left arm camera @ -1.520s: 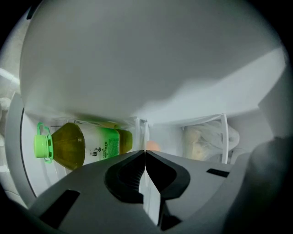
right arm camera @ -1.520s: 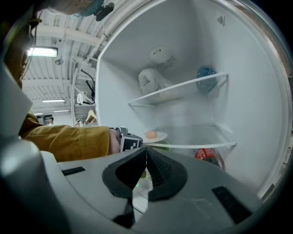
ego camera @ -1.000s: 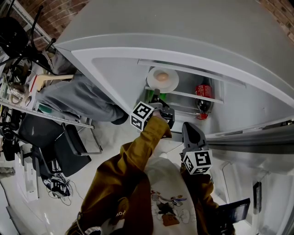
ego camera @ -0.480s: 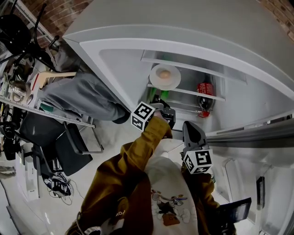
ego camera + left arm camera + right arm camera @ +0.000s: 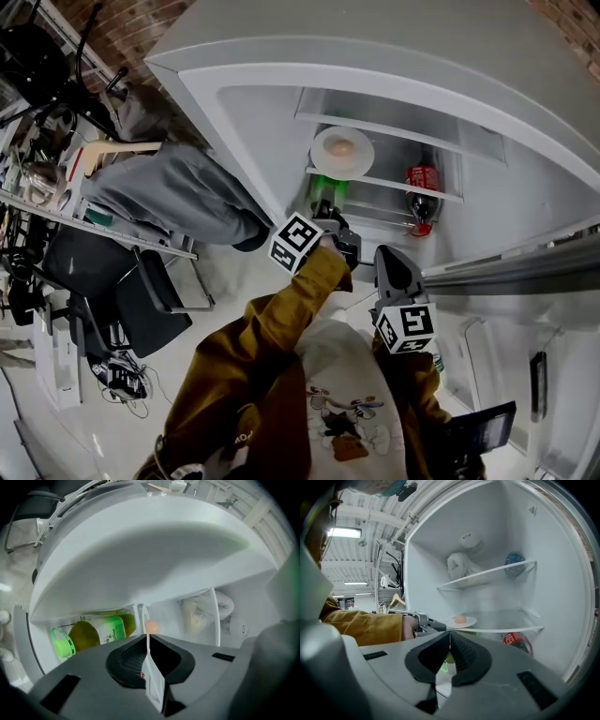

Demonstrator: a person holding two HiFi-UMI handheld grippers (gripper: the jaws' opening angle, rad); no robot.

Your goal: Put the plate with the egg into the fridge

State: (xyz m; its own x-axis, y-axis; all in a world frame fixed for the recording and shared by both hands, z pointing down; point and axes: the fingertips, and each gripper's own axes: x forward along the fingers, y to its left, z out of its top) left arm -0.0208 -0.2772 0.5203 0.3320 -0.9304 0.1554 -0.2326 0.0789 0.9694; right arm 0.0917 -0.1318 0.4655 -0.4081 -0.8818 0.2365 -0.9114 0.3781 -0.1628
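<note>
The left gripper (image 5: 148, 634) has its two jaws pressed together at the tips, and nothing can be seen pinched between them. The egg (image 5: 151, 626) shows just past those tips. The right gripper (image 5: 450, 633) is also closed tight and holds nothing; it hangs back low in the head view, well away from the shelves. The plate (image 5: 358, 165) with the egg on it sits on a glass shelf (image 5: 506, 629) inside the open fridge (image 5: 440, 550), near the top middle of the head view. In the right gripper view the left gripper's dark fingers (image 5: 436, 626) reach right up beside the plate's left rim, but it is hard to tell if they touch it. A green drink bottle (image 5: 93, 634) is under that shelf, at the lower left of the left gripper view. A red soda bottle (image 5: 422, 178) stands to the right of the plate in the head view, and lower. A white bag (image 5: 461, 566) rests on the higher shelf. The arm with the left gripper wears a mustard-brown sleeve (image 5: 281, 309). The fridge is white inside. At the upper left of the head view there is a brick wall (image 5: 122, 23), and a black chair (image 5: 141, 300) stands at the left on a pale, shiny floor (image 5: 225, 281).
</note>
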